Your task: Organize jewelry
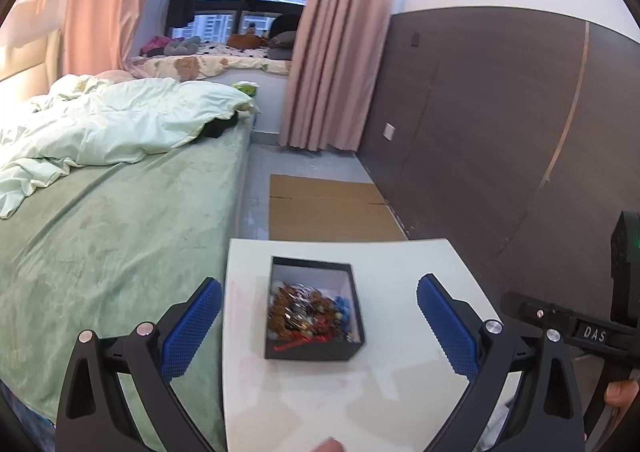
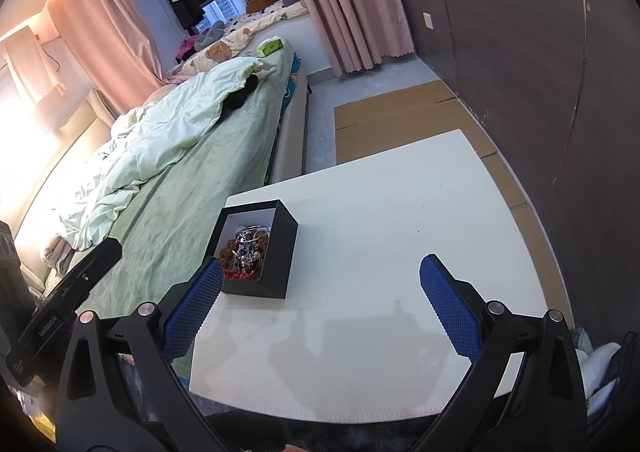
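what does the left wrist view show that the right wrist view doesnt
Only the left wrist view shows blue beads in the black box's near right corner, and a thumb at the right edge.

Only the right wrist view shows the box's tall right wall from outside, which hides that corner, and the bare right half of the white table.

Both show the jewelry heaped in the box, the green bed, pink curtains, and floor cardboard. The left gripper and right gripper are open and empty.

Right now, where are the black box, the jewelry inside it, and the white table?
black box (image 1: 312,350): left wrist view, its near outer wall.
jewelry (image 1: 308,308): left wrist view, middle of the tangled pile.
white table (image 2: 400,212): right wrist view, bare top.
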{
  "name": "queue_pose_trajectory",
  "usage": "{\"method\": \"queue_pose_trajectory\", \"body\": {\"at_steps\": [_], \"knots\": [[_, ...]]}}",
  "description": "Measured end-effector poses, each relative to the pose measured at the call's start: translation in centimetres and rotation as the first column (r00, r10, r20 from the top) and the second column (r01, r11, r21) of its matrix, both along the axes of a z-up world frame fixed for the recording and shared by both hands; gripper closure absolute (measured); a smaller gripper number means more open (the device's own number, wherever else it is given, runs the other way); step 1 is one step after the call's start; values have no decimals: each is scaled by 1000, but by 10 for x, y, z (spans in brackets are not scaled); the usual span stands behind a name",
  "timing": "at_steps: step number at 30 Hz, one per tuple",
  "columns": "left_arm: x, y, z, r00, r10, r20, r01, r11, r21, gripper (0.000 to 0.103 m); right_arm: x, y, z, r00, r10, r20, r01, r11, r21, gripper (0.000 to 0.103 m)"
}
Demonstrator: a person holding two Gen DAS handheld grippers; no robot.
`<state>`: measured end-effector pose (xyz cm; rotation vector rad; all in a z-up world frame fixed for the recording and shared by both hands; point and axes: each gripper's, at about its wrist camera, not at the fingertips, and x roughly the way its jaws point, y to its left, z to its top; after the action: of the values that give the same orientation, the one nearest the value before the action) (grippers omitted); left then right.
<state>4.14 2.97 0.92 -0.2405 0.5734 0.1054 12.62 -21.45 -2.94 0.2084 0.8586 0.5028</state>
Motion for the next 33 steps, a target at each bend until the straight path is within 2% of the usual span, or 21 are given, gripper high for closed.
{"method": "queue_pose_trajectory", "body": {"at_steps": [6, 10, 12, 14, 20, 21, 25, 27, 30, 33], "knots": [[23, 23, -14, 999, 36, -37, -35, 999, 34, 8, 19, 32, -13, 1000, 3, -19, -4, 1000, -27, 5], [33, 44, -24, 996, 70, -53, -68, 997, 38, 8, 31, 53, -26, 998, 12, -67, -13, 1000, -8, 6], [39, 54, -29, 994, 91, -64, -88, 995, 44, 8, 33, 68, -31, 997, 33, -73, -35, 999, -26, 11], [44, 64, -33, 991, 106, -79, -105, 994, 22, 9, 34, 91, -39, 994, 71, -86, -76, 995, -58, 25], [51, 96, -36, 982, 162, -97, -165, 986, -25, 8, 34, 135, -59, 984, 123, -127, -137, 985, -103, 37], [52, 100, -36, 980, 172, -99, -175, 984, -24, 8, 34, 139, -60, 983, 131, -128, -145, 984, -101, 42], [53, 110, -35, 976, 190, -103, -195, 980, -38, 8, 29, 160, -65, 972, 196, -128, -206, 976, -68, 46], [51, 113, -35, 975, 197, -103, -204, 978, -54, 8, 27, 172, -70, 965, 218, -145, -228, 972, -53, 53], [49, 118, -34, 971, 214, -103, -222, 973, -71, 8, 26, 186, -75, 956, 242, -166, -249, 968, -21, 56], [48, 122, -35, 969, 225, -106, -234, 968, -90, 8, 27, 205, -84, 951, 253, -177, -262, 965, -29, 60]]}}
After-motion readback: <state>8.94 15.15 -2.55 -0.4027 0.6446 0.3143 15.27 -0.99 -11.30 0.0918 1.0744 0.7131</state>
